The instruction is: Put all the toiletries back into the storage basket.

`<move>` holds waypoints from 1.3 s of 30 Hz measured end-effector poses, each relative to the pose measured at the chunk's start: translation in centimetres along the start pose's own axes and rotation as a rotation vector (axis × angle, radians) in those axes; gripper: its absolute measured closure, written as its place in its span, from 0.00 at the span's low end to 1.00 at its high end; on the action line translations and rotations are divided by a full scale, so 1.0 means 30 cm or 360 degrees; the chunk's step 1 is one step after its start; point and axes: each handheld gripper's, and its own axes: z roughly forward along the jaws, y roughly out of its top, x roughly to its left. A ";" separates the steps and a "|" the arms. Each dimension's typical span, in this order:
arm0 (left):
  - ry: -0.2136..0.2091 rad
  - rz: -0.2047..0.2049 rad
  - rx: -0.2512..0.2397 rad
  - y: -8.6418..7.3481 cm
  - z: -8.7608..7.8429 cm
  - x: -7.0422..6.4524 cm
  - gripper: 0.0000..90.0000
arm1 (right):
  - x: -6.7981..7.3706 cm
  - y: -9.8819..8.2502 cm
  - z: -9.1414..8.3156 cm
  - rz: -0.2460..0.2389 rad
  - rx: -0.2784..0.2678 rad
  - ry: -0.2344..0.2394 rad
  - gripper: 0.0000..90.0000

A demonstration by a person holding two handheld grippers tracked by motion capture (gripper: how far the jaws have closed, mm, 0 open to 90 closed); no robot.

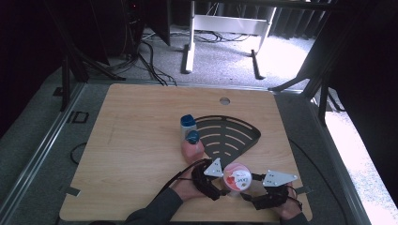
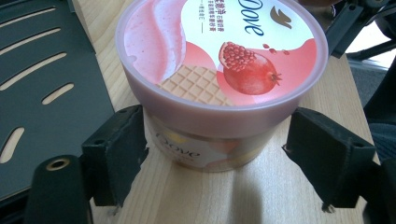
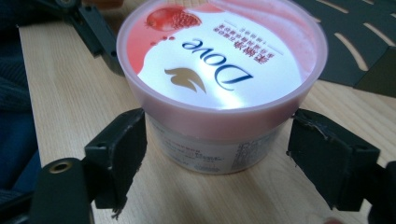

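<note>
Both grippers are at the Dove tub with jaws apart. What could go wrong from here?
1. The left gripper and right gripper flank the tub from opposite sides; closing in together, their jaws may collide.
2. The jaws sit at the body, just under the wider lid; lifting could catch the rim and pop it.
3. The tub stands near the table edge; a nudge might push it off.

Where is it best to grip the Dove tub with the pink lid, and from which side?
Probably grip the Dove tub on its body wall just under the lid, coming in level from the table's near edge. The lid overhangs, so it would likely stop the tub slipping down. The left tool already straddles that wall, jaws open.
</note>
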 end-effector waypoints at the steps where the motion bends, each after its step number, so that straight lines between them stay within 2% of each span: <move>1: 0.0007 0.0001 -0.0003 0.001 0.000 -0.002 0.22 | 0.001 0.000 -0.001 -0.0001 0.0000 -0.0004 0.23; 12: 0.0049 0.0009 -0.0016 0.001 0.003 -0.016 0.22 | 0.003 0.001 -0.004 -0.0026 0.0007 -0.0018 0.23; 19: 0.0071 0.0030 -0.0015 0.012 0.002 -0.021 0.21 | -0.001 0.002 -0.007 0.0005 0.0008 -0.0014 0.22; 26: 0.0095 0.0044 -0.0015 0.020 0.003 -0.030 0.21 | 0.001 0.006 -0.011 0.0005 0.0028 -0.0032 0.22; 39: 0.0125 0.0045 -0.0034 0.047 -0.020 -0.022 0.21 | -0.007 0.037 -0.024 -0.0010 -0.0006 -0.0045 0.21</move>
